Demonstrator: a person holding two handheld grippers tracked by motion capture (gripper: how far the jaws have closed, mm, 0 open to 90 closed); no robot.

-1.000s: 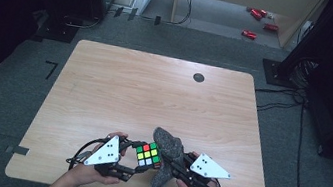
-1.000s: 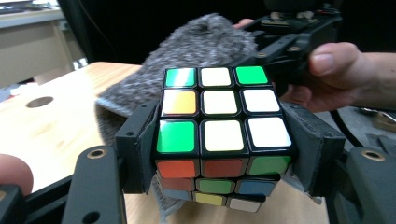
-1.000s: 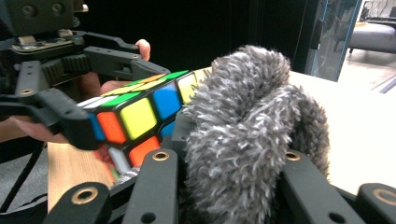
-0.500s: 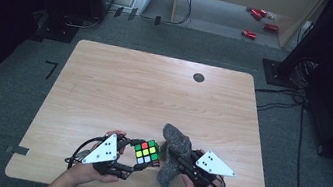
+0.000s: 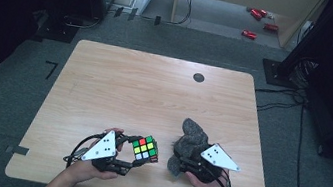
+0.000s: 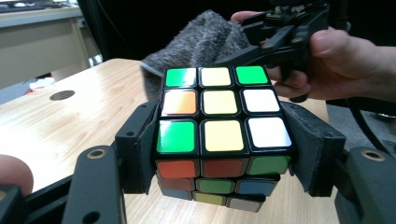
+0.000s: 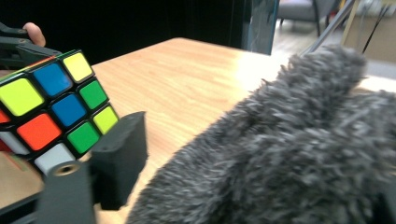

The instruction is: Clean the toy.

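Shifted right since the earlier frame, the cloth (image 5: 190,142) lies between the right gripper's (image 5: 183,161) just-opening fingers; left gripper (image 5: 136,158) pinches the cube (image 5: 144,149) near the table's (image 5: 155,86) front edge.

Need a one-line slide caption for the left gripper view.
Left gripper clamps a scrambled puzzle cube; behind it, the right gripper with a grey cloth.

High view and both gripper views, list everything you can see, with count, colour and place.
puzzle cube: one, multicoloured, held off the near table edge in the left gripper
cloth: one, grey and fuzzy, near edge right of the cube, between the right gripper's jaws
table: one, light wood, centre
round cap: one, dark, far side of the tabletop
cans: several, red, on the floor beyond the table
left gripper: one, black, shut on the cube
right gripper: one, black, jaws just been opening around the cloth
hands: two, at the near edge
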